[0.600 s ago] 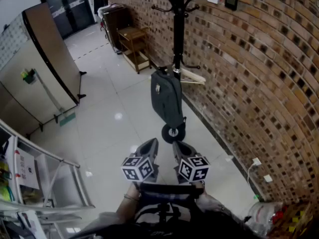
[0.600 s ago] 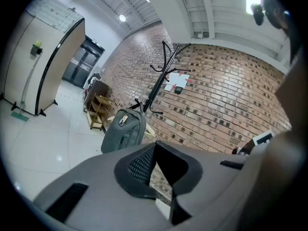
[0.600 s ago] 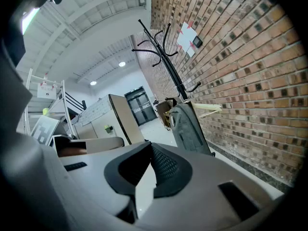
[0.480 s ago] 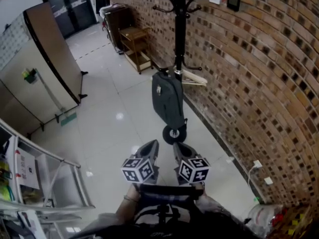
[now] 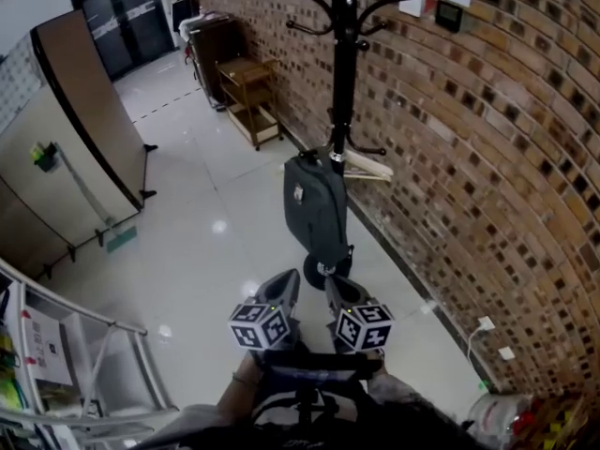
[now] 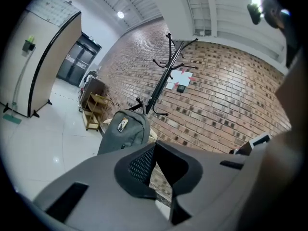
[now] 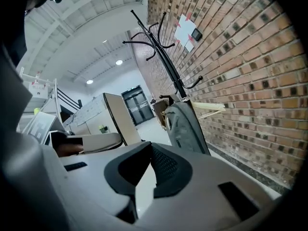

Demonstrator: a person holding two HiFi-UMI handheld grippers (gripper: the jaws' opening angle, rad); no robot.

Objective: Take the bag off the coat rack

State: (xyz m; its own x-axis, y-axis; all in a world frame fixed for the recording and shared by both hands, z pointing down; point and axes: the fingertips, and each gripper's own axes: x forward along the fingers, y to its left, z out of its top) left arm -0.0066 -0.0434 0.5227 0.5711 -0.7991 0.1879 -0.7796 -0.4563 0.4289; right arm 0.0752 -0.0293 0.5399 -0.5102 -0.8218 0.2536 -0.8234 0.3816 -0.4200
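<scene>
A dark grey bag (image 5: pixel 314 204) hangs low on the black coat rack (image 5: pixel 342 82), which stands by the brick wall; the rack's round base (image 5: pixel 323 272) shows under the bag. My left gripper (image 5: pixel 286 279) and right gripper (image 5: pixel 334 281) are side by side just short of the base, both shut and holding nothing. In the left gripper view the bag (image 6: pixel 122 131) sits ahead, beyond the shut left gripper (image 6: pixel 155 148), with the rack (image 6: pixel 163 81) behind it. The right gripper view has the bag (image 7: pixel 185 129) and rack (image 7: pixel 163 64) ahead and to the right of the shut right gripper (image 7: pixel 150 148).
A brick wall (image 5: pixel 487 176) runs along the right, with a wooden hanger (image 5: pixel 367 167) on the rack beside it. A wooden shelf cart (image 5: pixel 248 97) stands further back. A tall partition board (image 5: pixel 80 139) is at left, and a metal rack (image 5: pixel 56 345) at near left.
The view has drawn a little nearer to the coat rack; the bag and base now sit closer to both grippers. The jaws stay shut.
</scene>
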